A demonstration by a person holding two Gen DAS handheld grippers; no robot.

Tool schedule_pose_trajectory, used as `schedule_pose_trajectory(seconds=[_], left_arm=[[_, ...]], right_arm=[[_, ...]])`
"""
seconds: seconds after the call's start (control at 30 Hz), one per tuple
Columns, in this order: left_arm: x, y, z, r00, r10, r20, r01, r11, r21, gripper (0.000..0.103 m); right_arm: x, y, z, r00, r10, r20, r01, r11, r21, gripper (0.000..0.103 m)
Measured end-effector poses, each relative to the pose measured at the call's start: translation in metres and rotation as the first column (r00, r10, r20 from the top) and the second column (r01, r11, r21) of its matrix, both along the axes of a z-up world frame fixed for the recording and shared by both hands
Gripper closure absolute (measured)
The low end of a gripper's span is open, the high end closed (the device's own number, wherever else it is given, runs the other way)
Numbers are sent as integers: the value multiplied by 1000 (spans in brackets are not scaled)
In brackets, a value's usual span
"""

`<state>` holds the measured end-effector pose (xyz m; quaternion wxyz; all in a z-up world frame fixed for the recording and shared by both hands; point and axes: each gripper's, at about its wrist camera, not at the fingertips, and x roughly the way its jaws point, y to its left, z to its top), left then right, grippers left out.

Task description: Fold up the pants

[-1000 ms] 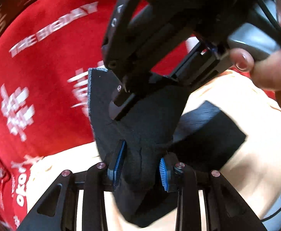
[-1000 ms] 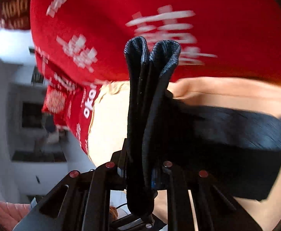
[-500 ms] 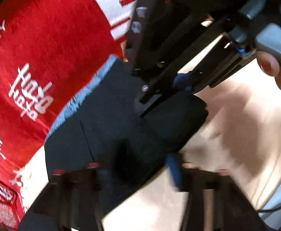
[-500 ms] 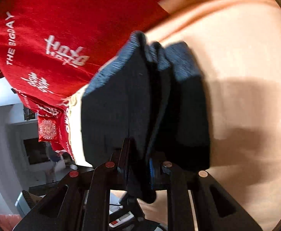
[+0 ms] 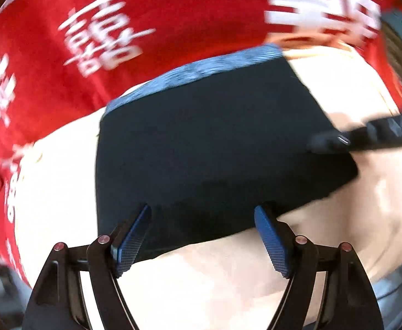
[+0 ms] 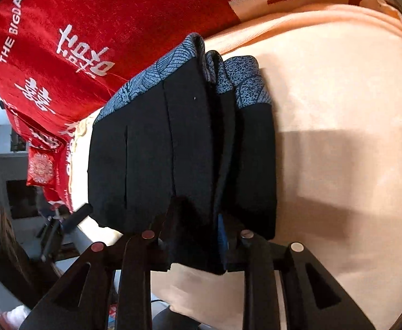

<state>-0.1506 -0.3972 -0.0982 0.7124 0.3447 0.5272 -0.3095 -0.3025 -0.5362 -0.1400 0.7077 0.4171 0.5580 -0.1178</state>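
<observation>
Folded black pants lying flat mid-frame on a peach sheet, blue patterned waistband toward the red blanket above. Left gripper at bottom centre, jaws just opened wide, pads clear of the cloth. Right gripper at bottom, jaws easing apart, pants' edge between them; grip cannot be told.

Your left wrist view is pretty smeared: the white print on the red cloth streaks with motion blur. Right wrist view is way sharper, you can read the lettering. Light's bright and warm, throwing a hard-edged shadow on the peach sheet. Both views have heavy fisheye bending and dark corners.
</observation>
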Motion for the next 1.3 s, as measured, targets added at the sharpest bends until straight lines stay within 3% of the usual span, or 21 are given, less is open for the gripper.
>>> schedule_pose_trajectory(seconds=[0.2,0.37,0.47,0.9,1.13,1.3], left_arm=[[25,8,-8,996,92,-18,-91,995,39,25],[22,6,-5,997,81,1,-81,996,48,25],[26,5,-8,998,66,-8,-66,997,41,25],[51,18,-8,996,54,-75,-52,998,22,25],[70,27,-9,994,66,-93,-65,998,11,25],[84,39,-6,985,100,-140,-107,993,-47,25]], right_arm=[[-4,7,8,998,59,-29,-62,994,-92,68],[-11,8,11,996,63,-55,-70,989,-127,59],[-12,13,9,992,65,-107,-85,978,-193,47],[-39,26,24,980,-82,-179,35,967,-252,37],[-54,32,24,964,-154,-217,99,965,-244,36],[-61,35,26,957,-177,-230,121,964,-239,36]])
